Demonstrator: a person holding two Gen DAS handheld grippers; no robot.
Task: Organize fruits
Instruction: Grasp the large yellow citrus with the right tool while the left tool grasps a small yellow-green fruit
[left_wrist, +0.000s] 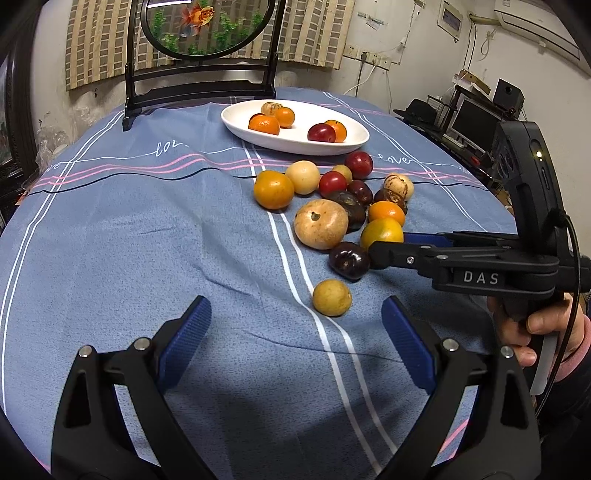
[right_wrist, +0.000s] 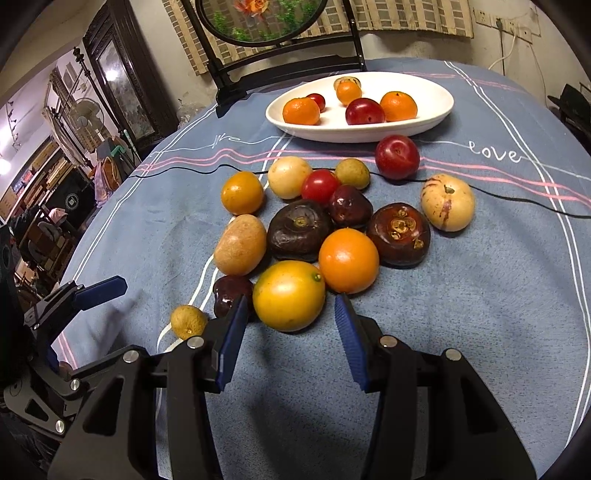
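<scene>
A blue cloth (right_wrist: 480, 314) covers a table, with loose fruit heaped mid-table and a white plate (right_wrist: 436, 110) of fruit beyond the heap.

The right tongs (right_wrist: 291, 325) reach toward the near edge of the heap, pointing steeply down. Their blue pads stand partly apart, gripping nothing. Straight ahead of them, with its near side just inside the gap, sits a yellow fruit (right_wrist: 289, 295). It is round, with no long axis to line up with, and looks about as wide as the gap, so the fit seems tight. A dark plum (right_wrist: 229, 293) sits just beside the left pad, and an orange (right_wrist: 348, 260) lies just past the right pad. The plate lies farther ahead, past the whole heap.

The left tongs (left_wrist: 295, 325) hang wide open and empty, nearer the viewer, well short of the heap. A small tan fruit (left_wrist: 331, 297) lies just ahead of them, toward the right pad.

The right tongs are much nearer the yellow fruit, so the pick looks like theirs.
</scene>
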